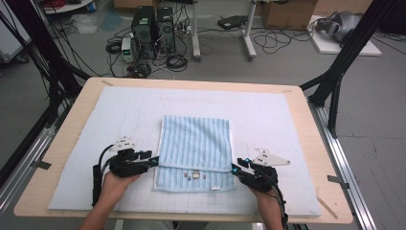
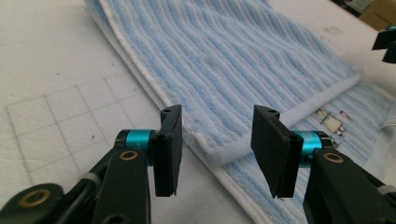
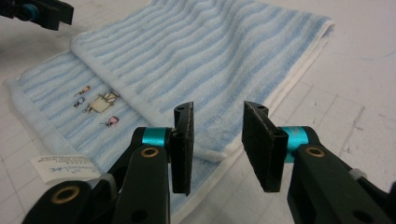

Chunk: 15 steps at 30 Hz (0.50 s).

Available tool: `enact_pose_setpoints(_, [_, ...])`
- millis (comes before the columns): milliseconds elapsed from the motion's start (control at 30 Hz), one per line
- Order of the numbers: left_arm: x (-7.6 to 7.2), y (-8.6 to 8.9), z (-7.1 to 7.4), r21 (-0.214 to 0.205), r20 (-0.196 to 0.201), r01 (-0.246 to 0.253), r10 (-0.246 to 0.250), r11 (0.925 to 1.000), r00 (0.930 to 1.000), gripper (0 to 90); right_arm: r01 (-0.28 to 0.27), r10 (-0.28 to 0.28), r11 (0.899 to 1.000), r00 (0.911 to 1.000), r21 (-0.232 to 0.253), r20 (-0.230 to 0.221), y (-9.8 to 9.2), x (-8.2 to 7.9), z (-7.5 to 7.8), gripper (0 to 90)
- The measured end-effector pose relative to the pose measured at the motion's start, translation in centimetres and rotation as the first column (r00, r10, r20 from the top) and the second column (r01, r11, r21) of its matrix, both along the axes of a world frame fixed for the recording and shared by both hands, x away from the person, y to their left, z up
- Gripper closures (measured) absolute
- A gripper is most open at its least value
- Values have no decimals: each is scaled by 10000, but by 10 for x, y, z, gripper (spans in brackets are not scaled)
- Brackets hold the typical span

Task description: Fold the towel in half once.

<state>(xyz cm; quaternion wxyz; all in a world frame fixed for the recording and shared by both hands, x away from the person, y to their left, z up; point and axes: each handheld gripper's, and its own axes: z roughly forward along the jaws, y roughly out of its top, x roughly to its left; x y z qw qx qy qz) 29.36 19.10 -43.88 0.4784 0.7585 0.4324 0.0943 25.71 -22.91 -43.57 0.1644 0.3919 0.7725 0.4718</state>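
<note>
Two grippers, left [image 1: 154, 161] and right [image 1: 235, 168], standing open, jaws apart beside folded blue towel [image 1: 195, 143] near mat's [image 1: 268, 120] front edge; next, backing away level, avoiding snagging fold corners.

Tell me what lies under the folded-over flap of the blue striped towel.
Under the flap lies the towel's lower layer, its near strip showing small embroidered figures and a label. The rest is covered.

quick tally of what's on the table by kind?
Light blue striped terry towel, partly folded: 1
White gridded foam mat covering the wooden tabletop: 1
Black hand-held claws, left claw and right claw: 2
Total: 4
</note>
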Motion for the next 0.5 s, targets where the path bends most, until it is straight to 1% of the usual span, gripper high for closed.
enact_pose_setpoints(33, [1, -3, -1, 165, -46, -85, 86, 9998, 10000, 528, -25, 25, 10000, 10000, -5, 4, 0, 0, -1, 639])
enact_pose_setpoints(67, [0, -5, -3, 355, -121, -47, 51, 9994, 9999, 530, -23, 23, 10000, 10000, -3, 24, 0, -1, -1, 638])
enact_pose_setpoints(100, [0, -8, -4, 638, -128, 39, -31, 9980, 9999, 541, 22, -22, 10000, 10000, 28, -39, 0, -1, -1, 638])
enact_pose_setpoints(133, [-1, -10, -4, 813, -77, 96, -90, 9966, 9999, 567, 20, -19, 10000, 10000, 44, -61, -1, -1, -2, 638])
enact_pose_setpoints(200, [-2, -14, -4, 984, 25, 172, -175, 9950, 9998, 640, 24, -24, 10000, 10000, 23, -51, -1, -1, -2, 638])
enact_pose_setpoints(300, [-4, -16, -4, 1197, 167, 304, -326, 9923, 9993, 799, 3, -3, 10000, 10000, 2, -18, 0, -1, -1, 638])
enact_pose_setpoints(333, [-4, -17, -4, 1187, 233, 307, -337, 9925, 9992, 833, 11, -11, 10000, 10000, 6, -32, 0, -2, -1, 638])
enact_pose_setpoints(367, [-5, -16, -3, 1140, 318, 307, -345, 9930, 9989, 848, 9, -9, 10000, 10000, 6, -34, 0, -2, -1, 638])
enact_pose_setpoints(400, [-5, -16, -3, 1136, 340, 339, -380, 9930, 9987, 854, 7, -7, 10000, 10000, 18, -66, 0, -2, -1, 638])
enact_pose_setpoints(467, [-6, -14, -1, 987, 421, 297, -340, 9947, 9985, 859, -5, 5, 10000, 10000, 39, -55, 1, -1, -1, 637])
enact_pose_setpoints(500, [-6, -13, 0, 833, 436, 269, -307, 9962, 9986, 861, -14, 14, 10000, 10000, 22, -27, 1, -1, -1, 637])
